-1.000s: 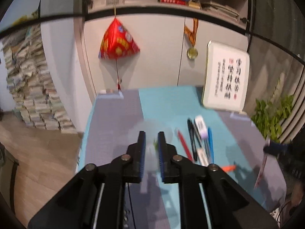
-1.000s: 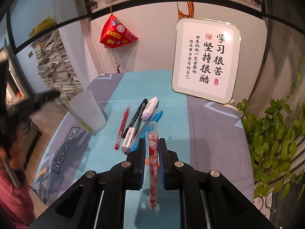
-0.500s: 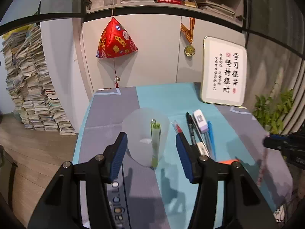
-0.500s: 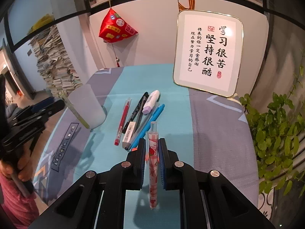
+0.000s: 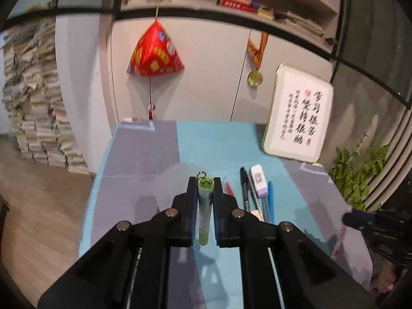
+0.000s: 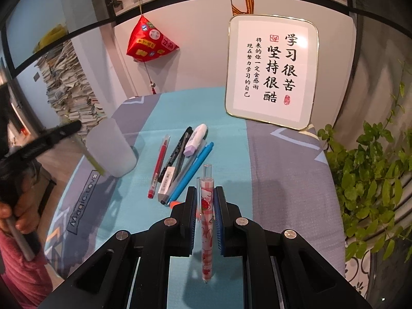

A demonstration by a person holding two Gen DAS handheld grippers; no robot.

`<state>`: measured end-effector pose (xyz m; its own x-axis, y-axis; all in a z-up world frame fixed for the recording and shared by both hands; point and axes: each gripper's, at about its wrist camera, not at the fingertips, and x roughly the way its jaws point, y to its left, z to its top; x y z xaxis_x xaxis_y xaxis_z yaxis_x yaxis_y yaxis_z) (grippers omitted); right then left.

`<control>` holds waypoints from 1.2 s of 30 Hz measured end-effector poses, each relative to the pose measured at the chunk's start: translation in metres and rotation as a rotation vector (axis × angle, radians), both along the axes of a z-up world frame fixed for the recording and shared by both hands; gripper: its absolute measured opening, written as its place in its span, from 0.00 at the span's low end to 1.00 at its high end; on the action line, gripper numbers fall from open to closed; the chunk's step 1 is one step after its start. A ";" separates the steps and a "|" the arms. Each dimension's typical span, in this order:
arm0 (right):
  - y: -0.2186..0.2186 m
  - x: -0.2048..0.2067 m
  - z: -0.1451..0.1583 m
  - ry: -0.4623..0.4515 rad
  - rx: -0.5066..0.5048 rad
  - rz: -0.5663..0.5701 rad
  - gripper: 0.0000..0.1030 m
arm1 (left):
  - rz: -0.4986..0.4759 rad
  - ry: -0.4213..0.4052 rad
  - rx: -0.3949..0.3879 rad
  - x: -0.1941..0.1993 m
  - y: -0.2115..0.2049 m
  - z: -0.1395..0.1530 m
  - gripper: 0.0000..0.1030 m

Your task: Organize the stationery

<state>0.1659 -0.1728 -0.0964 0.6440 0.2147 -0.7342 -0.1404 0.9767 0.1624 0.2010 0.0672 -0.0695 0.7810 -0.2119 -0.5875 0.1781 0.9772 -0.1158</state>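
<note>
Teal-and-grey cloth [image 6: 134, 234] covered the table. Over it the left gripper [image 5: 204, 195] had just been closing and now clamped a green pen [image 5: 204, 211], held upright just in front of the frosted cup [image 6: 112, 150]. The right gripper [image 6: 206, 203] pinched a pink patterned pen [image 6: 207, 229]. Beyond its tips lay the other pens, among them a red pen [image 6: 158, 164] and a blue pen [image 6: 191, 175], with a framed calligraphy board [image 6: 271, 70] behind them.

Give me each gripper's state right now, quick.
Left gripper: just closed, shut on the green pen.
Right gripper: shut on the pink pen.
</note>
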 end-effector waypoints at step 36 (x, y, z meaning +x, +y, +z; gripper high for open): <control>0.087 0.044 0.067 -0.226 0.088 0.156 0.14 | 0.129 0.018 -0.007 0.027 0.038 -0.024 0.43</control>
